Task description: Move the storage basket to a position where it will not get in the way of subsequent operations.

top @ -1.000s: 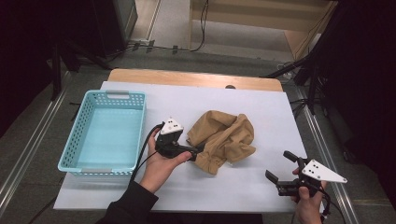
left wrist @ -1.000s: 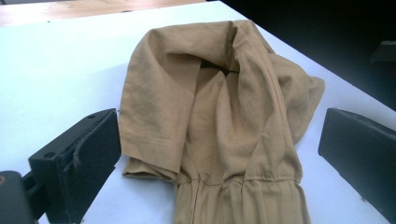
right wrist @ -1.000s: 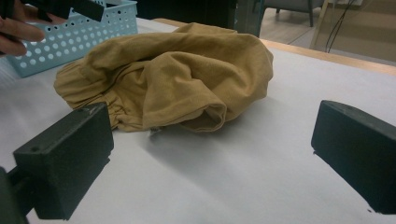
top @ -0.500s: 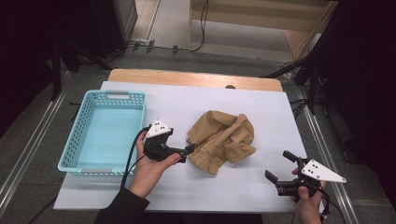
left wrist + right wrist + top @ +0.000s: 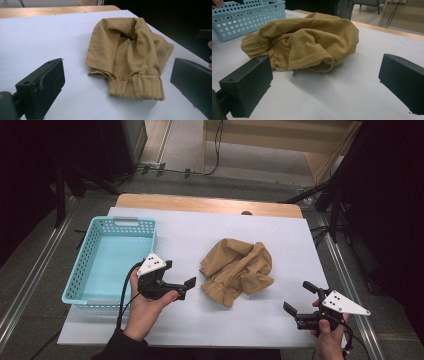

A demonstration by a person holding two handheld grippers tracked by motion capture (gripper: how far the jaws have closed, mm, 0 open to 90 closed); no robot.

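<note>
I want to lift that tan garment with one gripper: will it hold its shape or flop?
The tan garment lies crumpled in soft folds, so it will probably droop and unfold when lifted. Its thin cloth looks light. Pushed, it would likely bunch rather than slide whole; the gathered elastic hem seems the firmest grip.

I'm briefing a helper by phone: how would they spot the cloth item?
On the white table top, look right of the light blue basket. The tan garment lies crumpled mid-table between both tools, the only soft thing there, with a gathered elastic hem.
</note>
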